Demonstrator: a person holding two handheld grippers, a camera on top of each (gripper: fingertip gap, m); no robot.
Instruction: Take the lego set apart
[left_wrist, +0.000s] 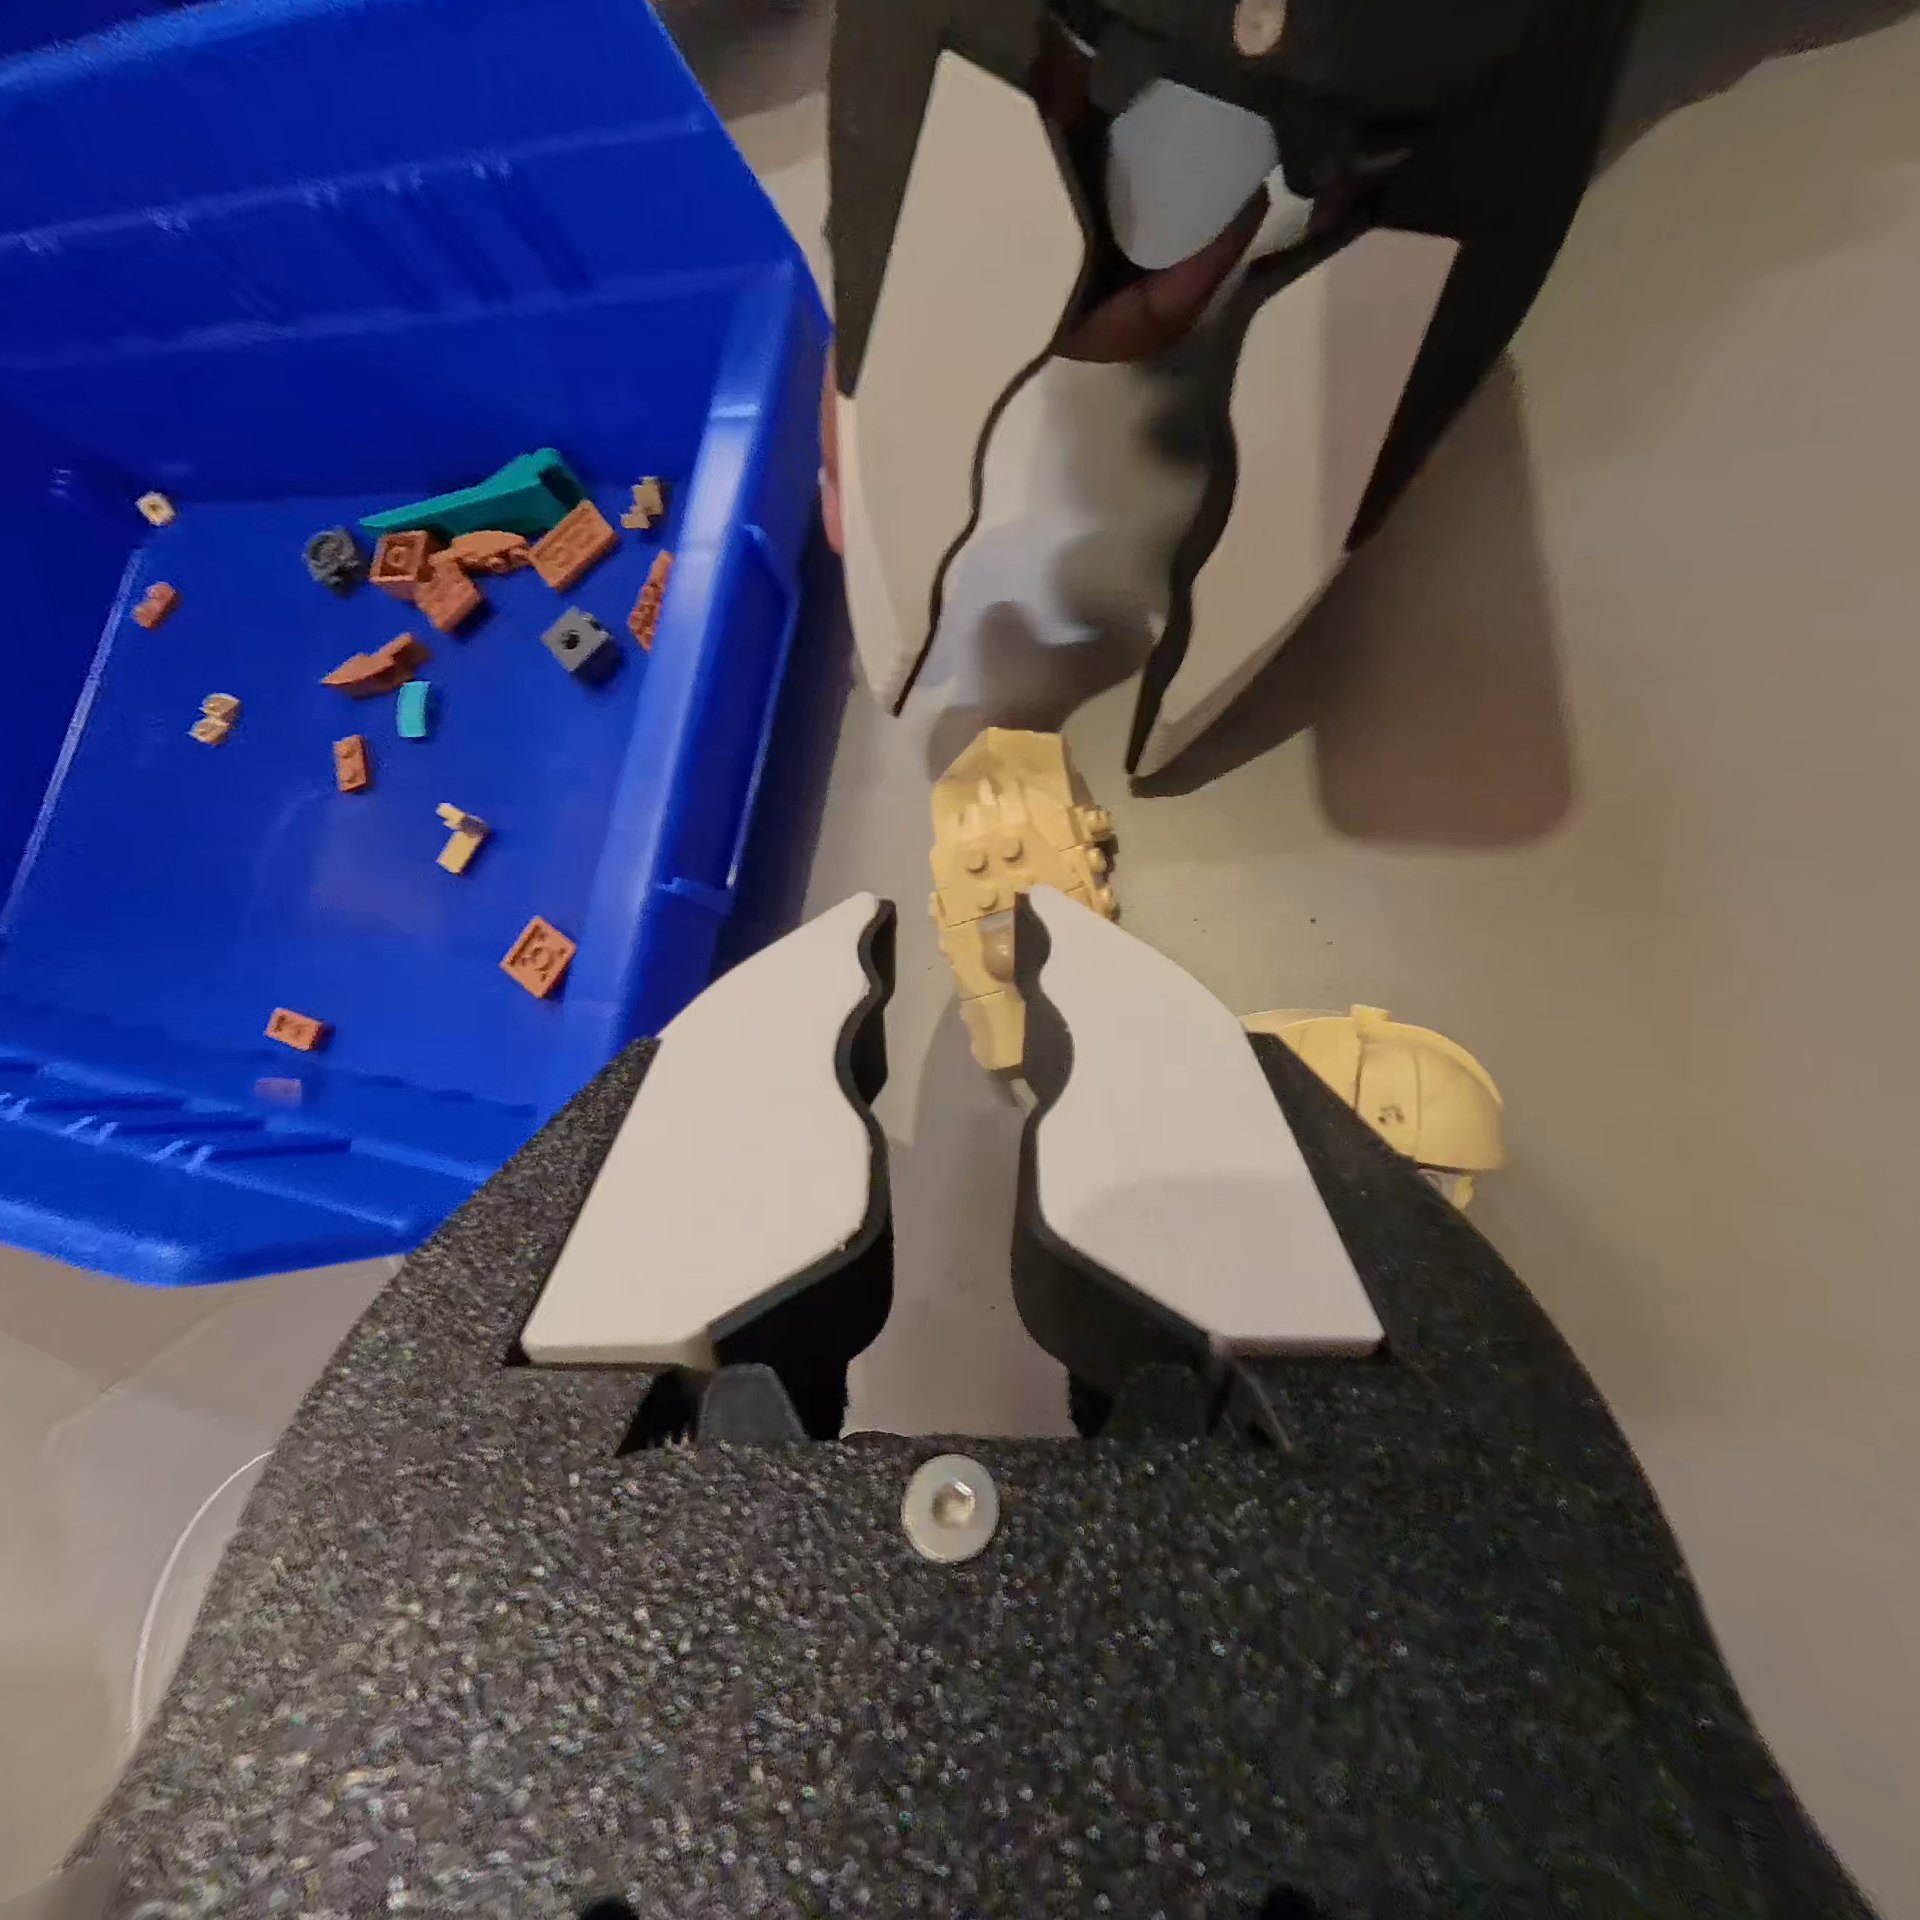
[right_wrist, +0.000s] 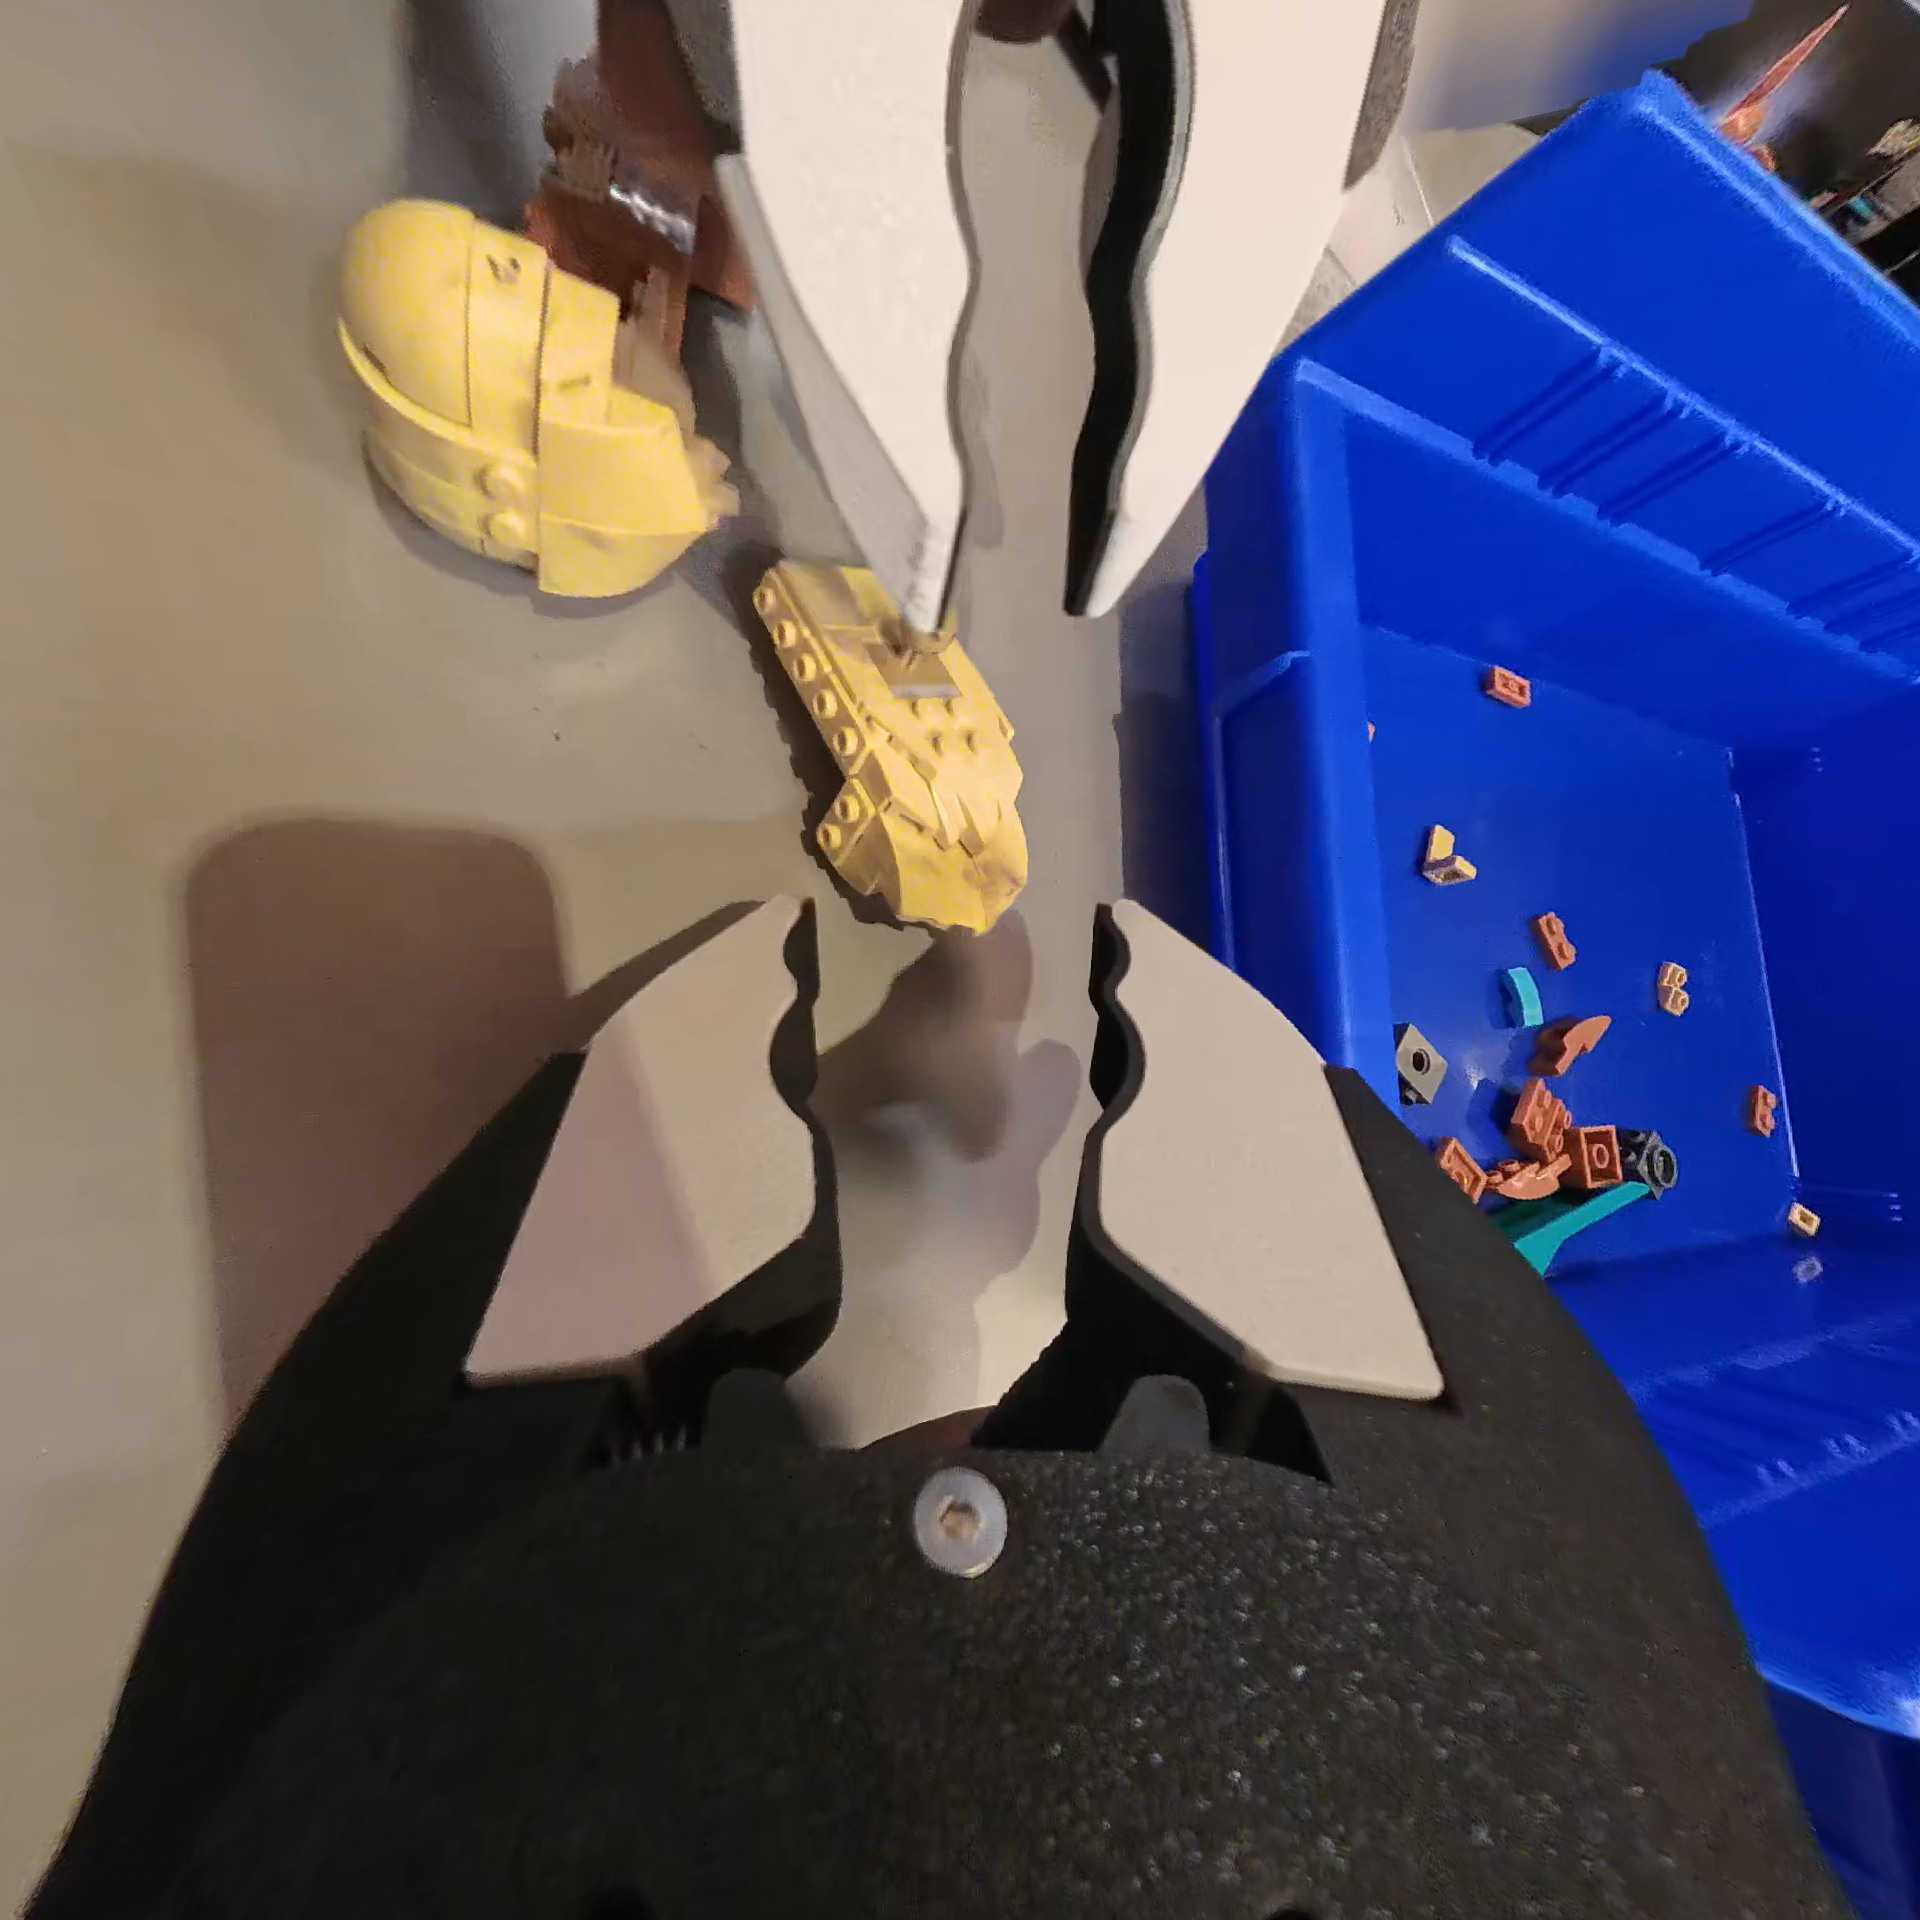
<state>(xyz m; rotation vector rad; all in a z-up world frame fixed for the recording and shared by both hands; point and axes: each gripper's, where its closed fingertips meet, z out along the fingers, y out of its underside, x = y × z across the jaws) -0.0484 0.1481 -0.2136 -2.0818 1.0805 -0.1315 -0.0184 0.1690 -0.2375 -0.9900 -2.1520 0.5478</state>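
Observation:
A tan brick assembly (left_wrist: 1013, 831) lies on the grey table between my two grippers; it also shows in the right wrist view (right_wrist: 904, 769). My left gripper (left_wrist: 956, 909) is slightly open. One of its fingertips (right_wrist: 930, 582) rests on the far end of the tan assembly, and the other stands clear of it over bare table. My right gripper (right_wrist: 951, 909) is wide open and empty, its tips just short of the assembly's near end. The right gripper shows opposite in the left wrist view (left_wrist: 1018, 738).
A blue bin (left_wrist: 696, 727) stands beside the grippers, also in the right wrist view (right_wrist: 1278, 831), holding several loose brown, tan, teal and grey bricks (left_wrist: 457, 582). A larger pale yellow domed brick piece (right_wrist: 499, 416) lies nearby, with a brown brick piece (right_wrist: 623, 208) behind it. Tip to tip, the grippers are about 5 cm apart.

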